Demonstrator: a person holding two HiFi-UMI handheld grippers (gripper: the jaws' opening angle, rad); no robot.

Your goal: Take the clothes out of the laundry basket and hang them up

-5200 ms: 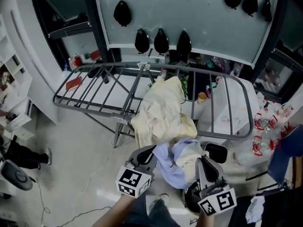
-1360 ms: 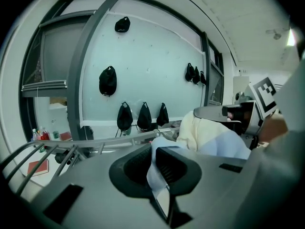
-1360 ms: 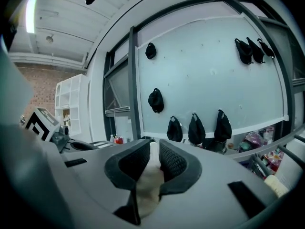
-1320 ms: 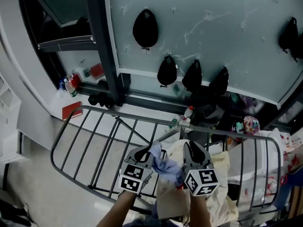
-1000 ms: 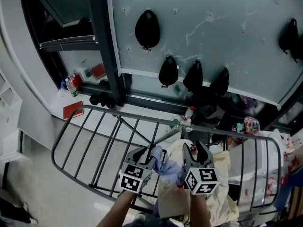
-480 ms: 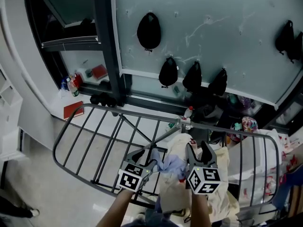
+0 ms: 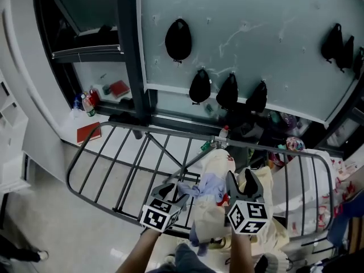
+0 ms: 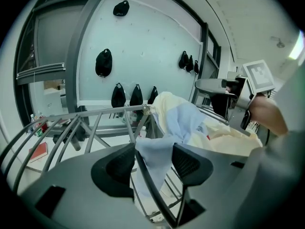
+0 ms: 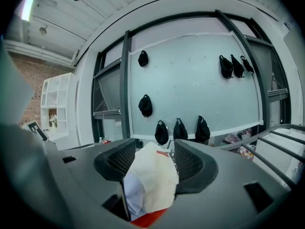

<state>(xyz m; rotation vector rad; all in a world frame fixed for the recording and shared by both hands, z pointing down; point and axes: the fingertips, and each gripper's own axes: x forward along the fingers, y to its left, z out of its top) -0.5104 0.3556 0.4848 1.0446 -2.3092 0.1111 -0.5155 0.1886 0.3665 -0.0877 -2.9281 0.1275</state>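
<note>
- Two garments drape over the drying rack (image 7: 114,169) at lower centre: a light blue garment (image 7: 209,187) lies on a cream garment (image 7: 220,162), both hanging lengthwise down the frame.
- Left gripper (image 7: 175,191) tilts downward; its jaws have just been opening, blue cloth loose between them.
- Right gripper (image 7: 242,181) sits nearly level, jaws likewise just opened wide, cream cloth between them unpinched.

bg: pale wall panel (image 7: 256,27) w/ black caps (image 7: 178,39) | dark window frame (image 7: 128,50) | white shelves (image 7: 10,152) | light floor (image 7: 45,220)
</note>
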